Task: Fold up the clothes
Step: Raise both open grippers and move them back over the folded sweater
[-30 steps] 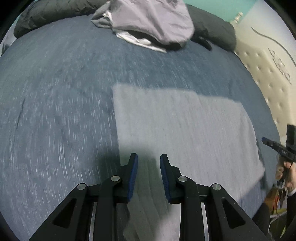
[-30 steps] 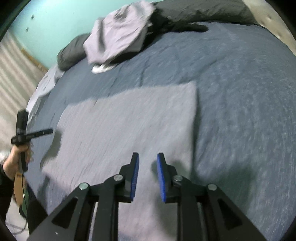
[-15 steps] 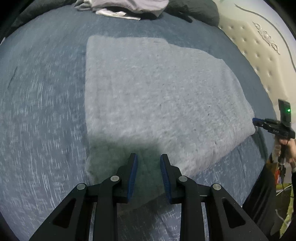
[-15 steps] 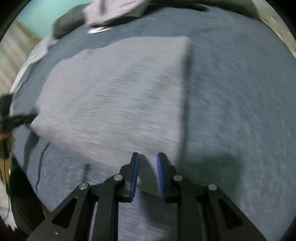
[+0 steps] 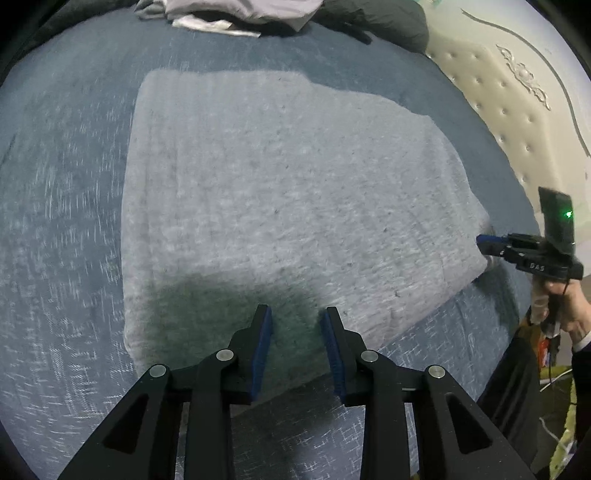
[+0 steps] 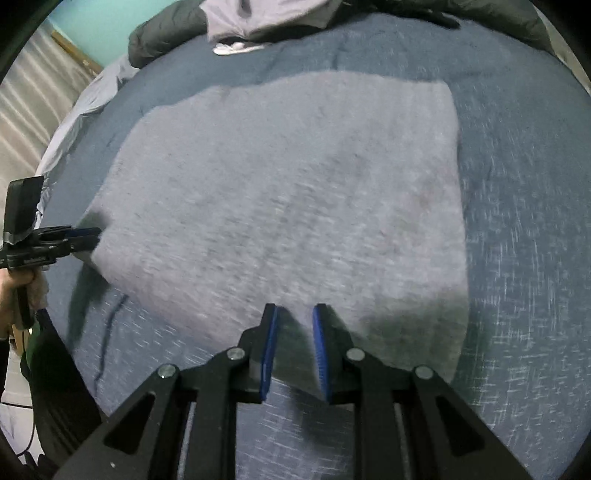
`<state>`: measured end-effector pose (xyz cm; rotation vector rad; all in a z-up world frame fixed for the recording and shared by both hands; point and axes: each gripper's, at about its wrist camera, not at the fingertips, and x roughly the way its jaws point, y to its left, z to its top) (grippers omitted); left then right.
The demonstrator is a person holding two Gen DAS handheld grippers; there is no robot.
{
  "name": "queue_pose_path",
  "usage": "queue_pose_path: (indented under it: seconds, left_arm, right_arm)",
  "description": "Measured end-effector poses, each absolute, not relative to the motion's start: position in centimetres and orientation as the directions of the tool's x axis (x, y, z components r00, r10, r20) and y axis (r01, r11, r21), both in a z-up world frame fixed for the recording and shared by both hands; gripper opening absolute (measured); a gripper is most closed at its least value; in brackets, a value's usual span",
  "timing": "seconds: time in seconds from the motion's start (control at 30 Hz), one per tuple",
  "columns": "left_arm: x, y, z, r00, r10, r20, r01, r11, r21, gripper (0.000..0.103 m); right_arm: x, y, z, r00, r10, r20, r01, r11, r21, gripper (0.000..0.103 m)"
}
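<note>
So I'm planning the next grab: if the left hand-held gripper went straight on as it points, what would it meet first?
Probably the near edge of the folded grey garment on the blue bedspread; the left hand-held gripper is open just above it, though depth is unclear.

A home bedroom. I work over a bed spread with a blue woven cover (image 5: 66, 229), backed by a cream button-tufted headboard (image 5: 491, 122), with dark grey pillows (image 5: 384, 22), a loose clothes heap (image 6: 266, 14) and a turquoise wall (image 6: 110, 22).
</note>
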<state>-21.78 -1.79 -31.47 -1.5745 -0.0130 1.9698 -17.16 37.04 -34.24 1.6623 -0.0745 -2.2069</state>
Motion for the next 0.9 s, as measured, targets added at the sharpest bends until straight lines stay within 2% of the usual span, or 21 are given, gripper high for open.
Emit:
queue_pose_path:
  seconds: [0.1,0.33,0.4,0.53,0.67,0.9]
  left_arm:
    - [-21.7,-3.1,-32.0,-0.104,0.476,-0.873,-0.422,-0.816,-0.395,0.032]
    - [-22.0,-4.0,-31.8,-0.109,0.494,-0.862,-0.404,-0.815,-0.416,0.032]
    - [-22.0,-4.5,-31.5,-0.115,0.498,-0.86,-0.401,-0.815,-0.418,0.032]
    - [-22.0,-5.0,-30.6,-0.142,0.495,-0.857,-0.394,-0.823,-0.409,0.032]
    - [-21.2,-5.7,-29.6,-0.174,0.487,-0.856,-0.4,-0.829,-0.391,0.033]
    - [-21.9,-6.2,-29.8,-0.204,0.513,-0.834,-0.394,-0.823,-0.41,0.035]
  right_arm:
    - [-16.8,40.1,-34.6,-0.248,-0.32,-0.914,0.209,-0.939,0.272,0.014]
    - [-16.3,44.2,-33.3,-0.286,-0.228,-0.931,0.076,-0.974,0.215,0.014]
    - [-16.2,42.9,-32.1,-0.3,-0.249,-0.921,0.098,-0.968,0.23,0.014]
    - [-15.9,36.8,-30.3,-0.272,-0.352,-0.896,0.254,-0.924,0.286,0.014]
    - [-15.3,30.2,-30.6,-0.214,-0.396,-0.893,0.384,-0.874,0.296,0.014]
    - [-16.1,26.8,-32.4,-0.173,-0.38,-0.908,0.39,-0.873,0.291,0.014]
